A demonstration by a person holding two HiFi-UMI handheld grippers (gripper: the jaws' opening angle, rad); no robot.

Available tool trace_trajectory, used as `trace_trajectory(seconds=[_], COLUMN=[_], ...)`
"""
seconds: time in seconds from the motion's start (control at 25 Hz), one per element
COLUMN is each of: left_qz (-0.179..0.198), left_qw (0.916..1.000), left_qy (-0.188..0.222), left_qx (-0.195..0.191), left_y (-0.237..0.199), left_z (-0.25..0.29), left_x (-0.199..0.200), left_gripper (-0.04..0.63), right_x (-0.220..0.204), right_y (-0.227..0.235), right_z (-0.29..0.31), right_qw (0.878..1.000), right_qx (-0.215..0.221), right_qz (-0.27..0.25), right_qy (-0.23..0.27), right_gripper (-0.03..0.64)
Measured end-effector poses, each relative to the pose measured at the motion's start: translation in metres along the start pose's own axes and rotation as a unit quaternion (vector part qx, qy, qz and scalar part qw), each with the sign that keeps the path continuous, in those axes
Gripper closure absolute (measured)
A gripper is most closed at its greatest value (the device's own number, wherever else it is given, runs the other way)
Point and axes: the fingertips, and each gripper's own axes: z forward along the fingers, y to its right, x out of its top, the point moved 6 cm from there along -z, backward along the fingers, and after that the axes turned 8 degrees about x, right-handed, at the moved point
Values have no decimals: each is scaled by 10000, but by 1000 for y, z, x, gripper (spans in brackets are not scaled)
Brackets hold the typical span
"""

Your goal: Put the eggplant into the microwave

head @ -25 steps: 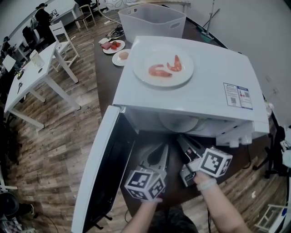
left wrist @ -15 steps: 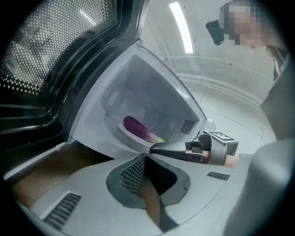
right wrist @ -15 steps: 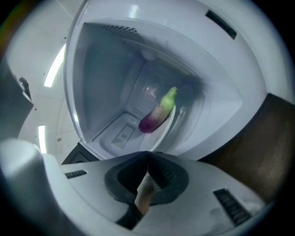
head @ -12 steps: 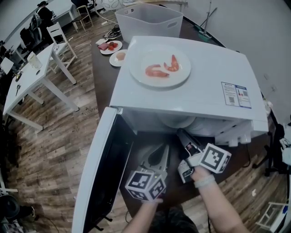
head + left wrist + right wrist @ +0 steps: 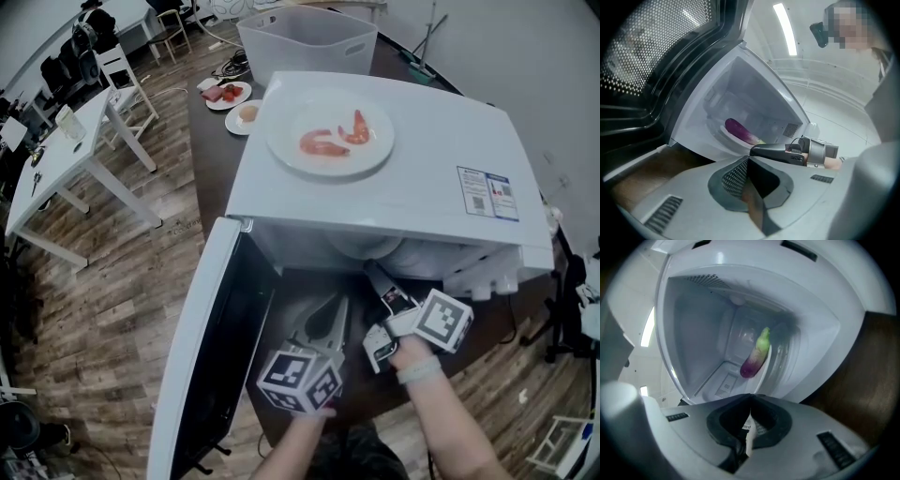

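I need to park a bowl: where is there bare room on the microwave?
Free: the microwave top between plate and sticker, and its front strip. Crowded: the doorway, where the left claw and right claw sit.

I see a purple eggplant [image 5: 756, 358] with a green tip in my white microwave [image 5: 412, 141]; toward eleven o'clock, orange-red shrimp [image 5: 319, 144] on a white plate [image 5: 323, 167]; brown wood-grain floor [image 5: 112, 281] at nine.

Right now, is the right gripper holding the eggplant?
No, the eggplant lies inside the microwave, ahead of the right gripper, whose jaws are shut and empty.
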Motion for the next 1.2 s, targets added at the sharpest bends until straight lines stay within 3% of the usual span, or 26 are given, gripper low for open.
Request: trace_trajectory(seconds=[0.2, 0.72, 1.08, 1.2], left_qz=[-37, -52, 48, 515], left_qw=[10000, 10000, 9999, 9985], left_qy=[16, 44, 26, 38], left_qx=[34, 54, -90, -169], left_y=[-1, 1, 11, 24], left_z=[0, -4, -20, -34], left_x=[0, 1, 8, 11], left_gripper=[594, 594, 594, 594], right_x=[0, -18, -28, -33], right_y=[4, -7, -36, -57], right_z=[-3, -13, -35, -44], right_qw=[9983, 9952, 9904, 9774], right_qx=[221, 805, 1041, 948], right_qz=[513, 481, -526, -1571], right_qy=[152, -275, -737, -1047], right_gripper=[612, 615, 614, 615])
